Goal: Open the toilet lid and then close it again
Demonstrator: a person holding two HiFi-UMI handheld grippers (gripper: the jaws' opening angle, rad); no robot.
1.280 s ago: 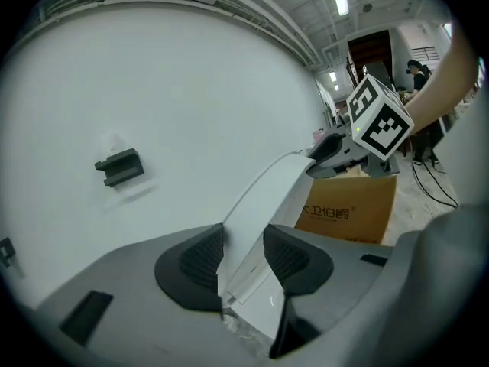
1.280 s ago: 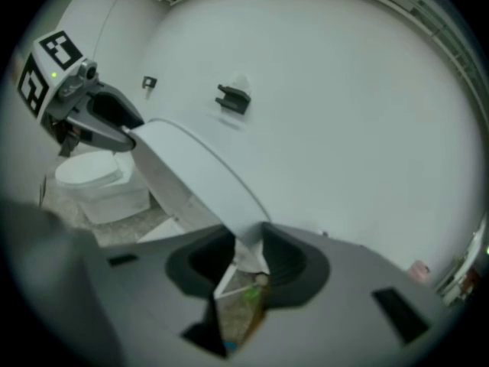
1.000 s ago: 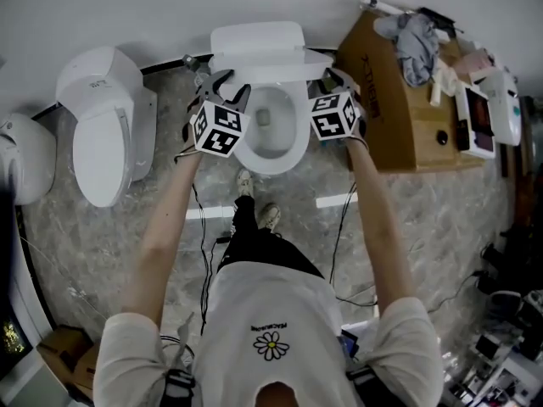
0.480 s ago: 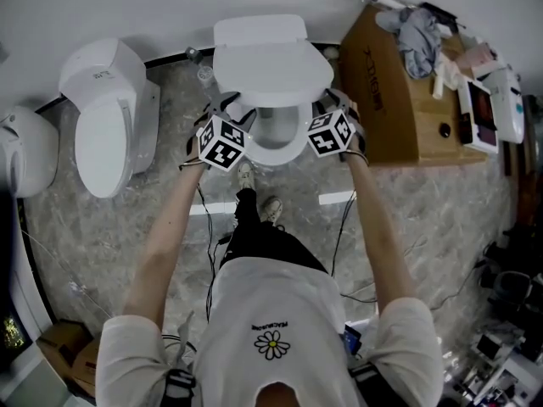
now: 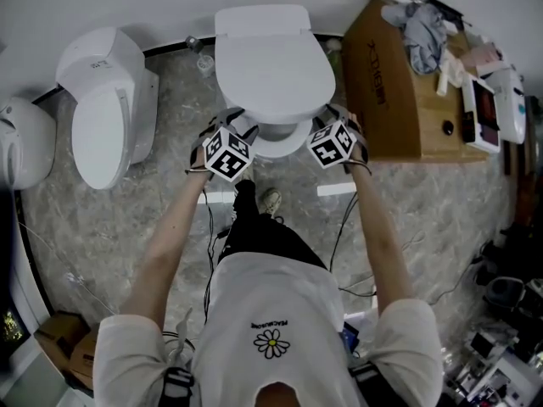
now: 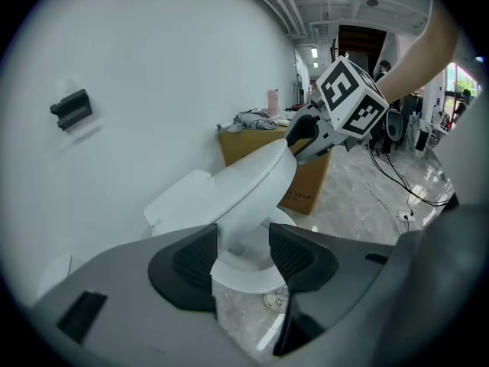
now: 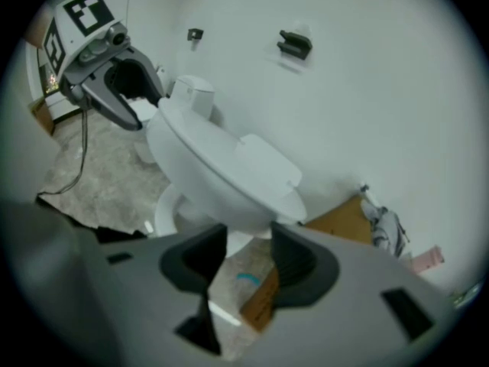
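Far left, against the wall (image 5: 127, 7): a second toilet (image 5: 102, 117), white, lid down, well apart from the work. Grey marbled floor (image 5: 127, 219) all round.

Left hand-held gripper (image 6: 243, 237): posted at the front-left edge of the toilet lid (image 5: 273, 66), marker cube facing up in the head view. Spread wide, just been opening. Lid's edge lying between the pads, not visibly pinched. Gripping nothing.

Centre: toilet lid lowered over the bowl (image 5: 276, 147), hinged below the cistern (image 5: 259, 19), covering all but the front curve of the rim. Seen from both gripper views as tilted, front edge raised clear of the bowl rather than lying flat.

Right hand-held gripper (image 7: 249, 239): mirror post at the lid's front-right edge, angled down toward it. Likewise wide apart and just been opening. Lid's edge at the jaw tips, with floor and a corner of brown box showing through the gap lower down. No grip on the lid.

Right of the toilet: cardboard box (image 5: 390, 100) just beside the bowl, with a crumpled cloth (image 5: 420, 32) on top. Dark cables (image 5: 339, 227) trailing across the floor beneath the right arm.
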